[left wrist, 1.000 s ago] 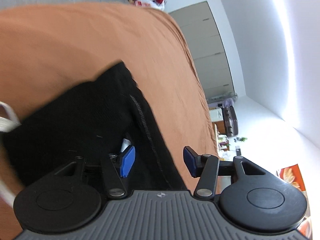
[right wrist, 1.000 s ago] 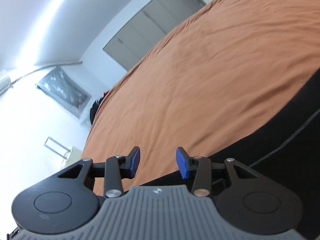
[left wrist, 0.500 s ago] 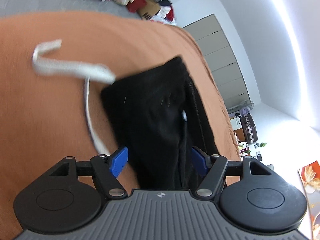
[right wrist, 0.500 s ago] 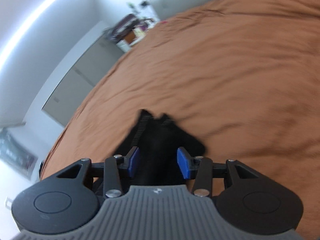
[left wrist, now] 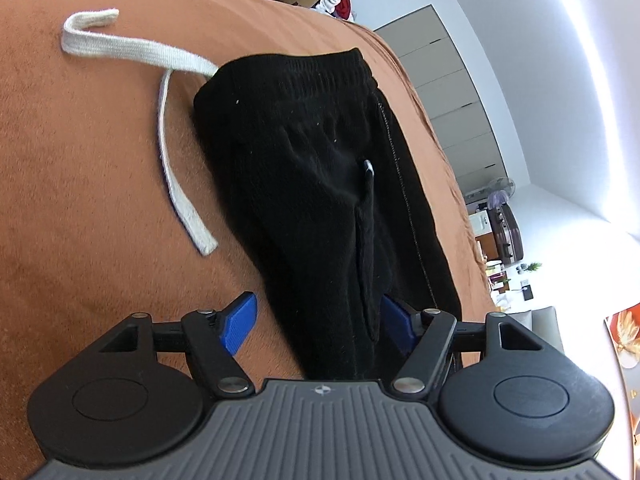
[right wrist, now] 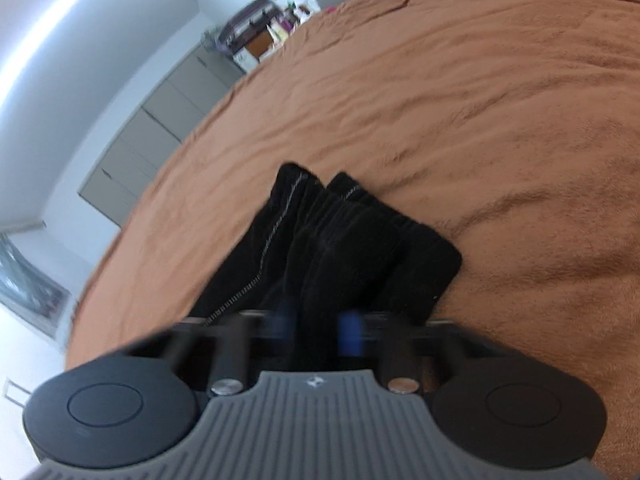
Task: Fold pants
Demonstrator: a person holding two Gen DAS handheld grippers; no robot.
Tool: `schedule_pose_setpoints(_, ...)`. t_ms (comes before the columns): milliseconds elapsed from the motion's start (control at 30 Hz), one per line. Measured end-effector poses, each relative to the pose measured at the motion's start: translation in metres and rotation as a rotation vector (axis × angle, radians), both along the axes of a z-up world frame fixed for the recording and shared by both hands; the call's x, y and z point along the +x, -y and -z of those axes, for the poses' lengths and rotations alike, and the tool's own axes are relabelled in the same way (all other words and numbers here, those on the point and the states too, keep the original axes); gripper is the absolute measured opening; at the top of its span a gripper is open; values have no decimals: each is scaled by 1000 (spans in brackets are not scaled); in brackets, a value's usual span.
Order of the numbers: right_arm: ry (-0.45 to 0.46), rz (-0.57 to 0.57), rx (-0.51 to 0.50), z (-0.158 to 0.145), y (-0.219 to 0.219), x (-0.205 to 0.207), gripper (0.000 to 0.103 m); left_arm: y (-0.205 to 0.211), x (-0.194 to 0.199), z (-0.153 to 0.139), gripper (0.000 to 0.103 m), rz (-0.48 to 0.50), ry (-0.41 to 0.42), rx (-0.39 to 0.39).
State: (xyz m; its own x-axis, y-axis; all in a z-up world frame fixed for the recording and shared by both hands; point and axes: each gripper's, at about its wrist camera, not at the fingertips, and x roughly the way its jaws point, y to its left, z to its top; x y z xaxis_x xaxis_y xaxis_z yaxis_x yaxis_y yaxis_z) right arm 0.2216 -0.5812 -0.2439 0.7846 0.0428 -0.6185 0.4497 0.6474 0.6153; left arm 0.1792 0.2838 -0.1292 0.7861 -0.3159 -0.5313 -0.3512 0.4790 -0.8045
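The rust-orange bedspread (left wrist: 88,184) covers the whole working surface; its nap is short and velvety, with shallow creases running toward 1 o'clock in the right wrist view.

The black pants (left wrist: 316,168) lie on it, already folded lengthwise, leg on leg. In the left wrist view the ribbed elastic waistband (left wrist: 320,76) sits at 12 o'clock and the body narrows toward the camera at 6 o'clock. In the right wrist view the two cuffed leg ends (right wrist: 360,216) point to 12 o'clock, one slightly offset from the other, so the edges are not flush. The fabric is a thick, soft knit with a pale contrast stitch line (right wrist: 276,224) along the side seam.

The flat, woven white drawstring (left wrist: 168,120) trails out of the waistband toward 9 o'clock and rests loose on the bedspread.

The left gripper (left wrist: 316,320) stands spread, its blue pads either side of the fabric without pressing it. The right gripper (right wrist: 318,328), blurred, is pinched onto the leg fabric near the cuffs.

Step in hand, as judged: secure both ends for the crosswise fold.
1. Take all layers in each bite.
2. Lift both ends level to avoid skewing.
3. Tuck the drawstring in beforehand, or it may hang out.
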Motion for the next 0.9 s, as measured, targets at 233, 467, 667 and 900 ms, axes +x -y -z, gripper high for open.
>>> schedule_pose_setpoints(233,218,88,114,-29,23,-31,3,-1,-2,8,79,-9,3,-14)
schedule_pose_setpoints(467,80,82,128,12,26,-31,21,-8,-2,16,79,-53,4,-37)
schedule_pose_setpoints(667,145,127,120,3,31,-62,60,-10,1,21,79,-94,32,-49)
schedule_pose_setpoints(900,102,122,183,19,38,-72,64,-8,14,31,80,-143,48,-72)
